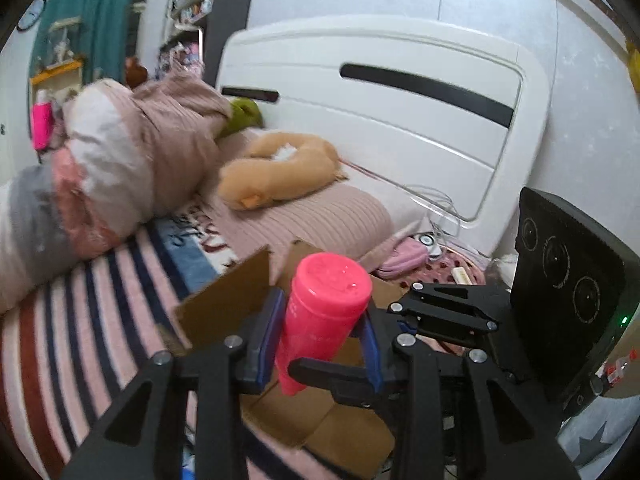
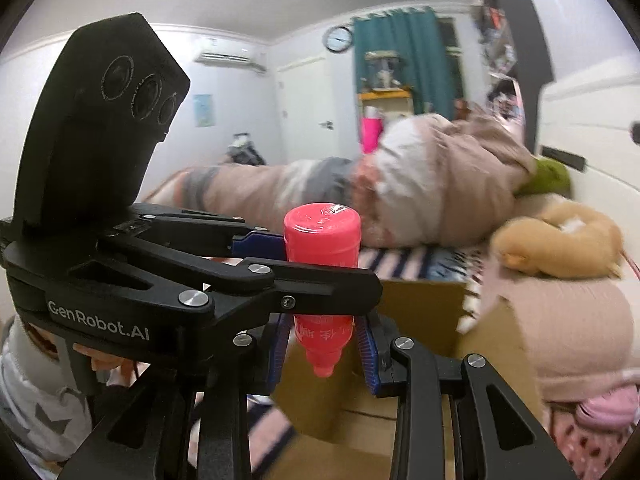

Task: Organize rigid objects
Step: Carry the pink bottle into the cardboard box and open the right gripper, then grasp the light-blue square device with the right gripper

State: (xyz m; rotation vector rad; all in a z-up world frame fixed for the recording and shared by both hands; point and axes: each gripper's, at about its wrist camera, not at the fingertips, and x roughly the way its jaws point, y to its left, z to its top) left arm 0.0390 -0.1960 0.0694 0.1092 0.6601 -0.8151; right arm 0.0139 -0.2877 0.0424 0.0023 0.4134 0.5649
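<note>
1. Pink bottle (image 1: 326, 316) sits between both sets of jaws at once, inverted: flat base up, narrow cap end down.
2. Long axis is near vertical, tilted slightly. It crosses both grippers roughly at right angles.
3. Left gripper (image 1: 320, 334): blue pads clamp the upper body of the bottle, one pad on each side. Jaws part-closed, gripping the bottle.
4. Right gripper (image 2: 323, 350): jaws nearly fully closed on the lower part, at the neck just above the cap. In the right wrist view the ribbed blue pads (image 2: 369, 354) flank the neck; exact contact is hard to confirm, but I read it as a grip.
5. Left grip is above, right grip below. The two tools come in from different sides and cross at the bottle, so neither hand is nearer; both are on it.
6. Cardboard box (image 1: 224, 304) is directly below and beyond the jaws, flaps open. Bottle is above it, not inside.
7. Box contents: only bare cardboard shows in the visible part; the rest is hidden behind the grippers, cannot tell.
8. Judgement: next is a handover or a lowering into the box. One gripper must release first. With the cap end down, the bottle should drop in along its own axis.
</note>
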